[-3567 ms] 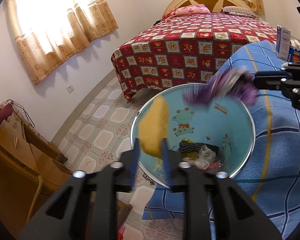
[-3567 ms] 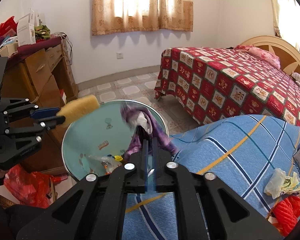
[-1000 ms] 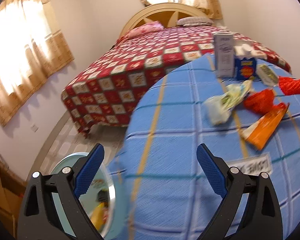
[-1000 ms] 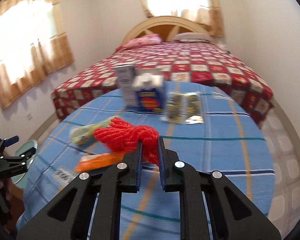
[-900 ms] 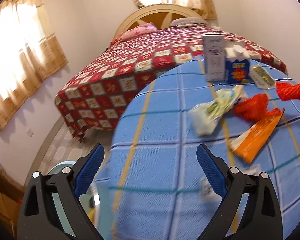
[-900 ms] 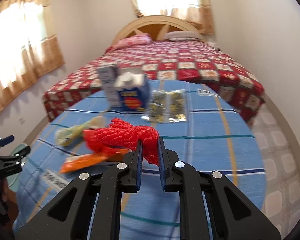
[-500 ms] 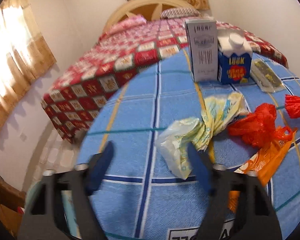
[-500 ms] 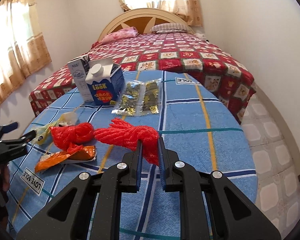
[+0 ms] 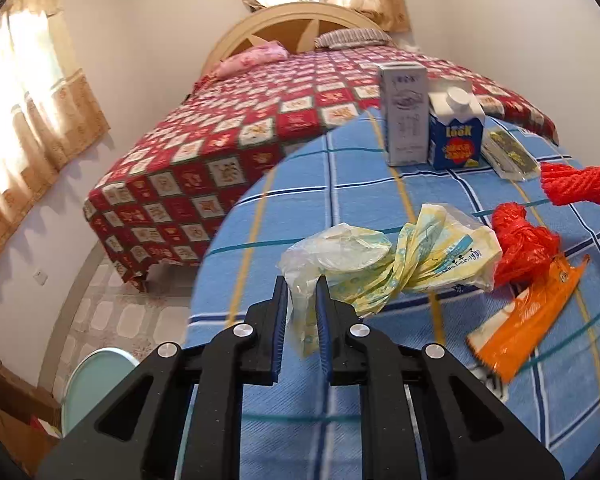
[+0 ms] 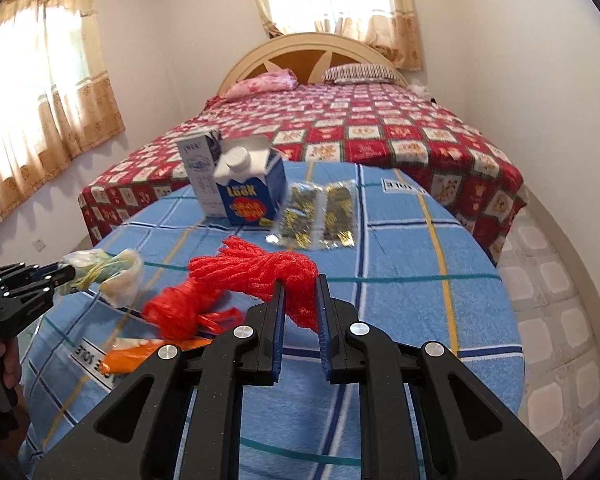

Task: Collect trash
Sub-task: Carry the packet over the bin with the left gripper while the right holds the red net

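Bench [image 9: 340,184] w/ blue plaid cloth; landmark = blue carton [image 9: 456,136], upright at the far side.

Left gripper [image 9: 302,304]: jaws have just been closing and now pinch the near end of the crumpled yellow-white plastic bag [image 9: 400,256], which lies on the cloth on the near side of the carton; film is seen between the pads.

Right gripper [image 10: 300,308]: jaws clamped on the red mesh net [image 10: 260,268], held above the cloth, near side of the carton.

Other trash: red plastic bag [image 9: 520,244] nearer than the carton, touching the yellow-white bag; orange wrapper [image 9: 528,312] nearer again, partly under the red bag. Grey-white box [image 9: 406,116] upright, touching the carton on its window-side. Clear packet w/ gold print [image 10: 320,212] flat, just beside the carton on the opp. side.

Bed [image 10: 380,128] w/ red patchwork cover beyond the carton. Pale green basin [image 9: 96,380] on the floor, well apart from the carton, beyond the bench's near edge.
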Motion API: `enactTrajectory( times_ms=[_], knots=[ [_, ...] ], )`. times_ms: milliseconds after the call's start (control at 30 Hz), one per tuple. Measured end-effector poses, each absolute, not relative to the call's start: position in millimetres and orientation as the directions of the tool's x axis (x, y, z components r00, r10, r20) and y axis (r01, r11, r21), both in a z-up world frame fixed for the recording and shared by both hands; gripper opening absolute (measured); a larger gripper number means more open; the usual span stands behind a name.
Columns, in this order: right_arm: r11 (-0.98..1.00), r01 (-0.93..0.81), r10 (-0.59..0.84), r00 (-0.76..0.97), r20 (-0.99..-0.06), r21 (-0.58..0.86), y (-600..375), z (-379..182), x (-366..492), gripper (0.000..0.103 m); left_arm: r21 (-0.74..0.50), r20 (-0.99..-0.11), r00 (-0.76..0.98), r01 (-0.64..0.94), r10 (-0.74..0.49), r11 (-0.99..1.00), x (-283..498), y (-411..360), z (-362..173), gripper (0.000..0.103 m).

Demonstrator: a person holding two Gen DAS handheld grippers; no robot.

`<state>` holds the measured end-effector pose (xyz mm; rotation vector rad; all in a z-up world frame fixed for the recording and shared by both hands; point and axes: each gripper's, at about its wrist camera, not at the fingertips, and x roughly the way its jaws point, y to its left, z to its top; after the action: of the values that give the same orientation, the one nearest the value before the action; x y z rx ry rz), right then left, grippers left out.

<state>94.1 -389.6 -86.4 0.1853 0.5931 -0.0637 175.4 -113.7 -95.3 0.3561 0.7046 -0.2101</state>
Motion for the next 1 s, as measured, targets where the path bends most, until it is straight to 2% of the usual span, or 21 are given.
enactTrajectory(
  times_ms=[367, 1000],
  knots=[
    [0.988, -0.033, 0.11, 0.843, -0.526, 0.153, -327, -70, 101, 0.015, 0.246, -0.648, 0.761, 0.239, -0.023, 0.939, 142, -56, -86, 0.014],
    [0.959, -0.257, 0.279, 0.79, -0.546, 0.119, -205, -76, 135, 0.015, 0.28, -0.64, 0.757, 0.066, 0.135, 0.958, 112, 40, -87, 0.014]
  ],
)
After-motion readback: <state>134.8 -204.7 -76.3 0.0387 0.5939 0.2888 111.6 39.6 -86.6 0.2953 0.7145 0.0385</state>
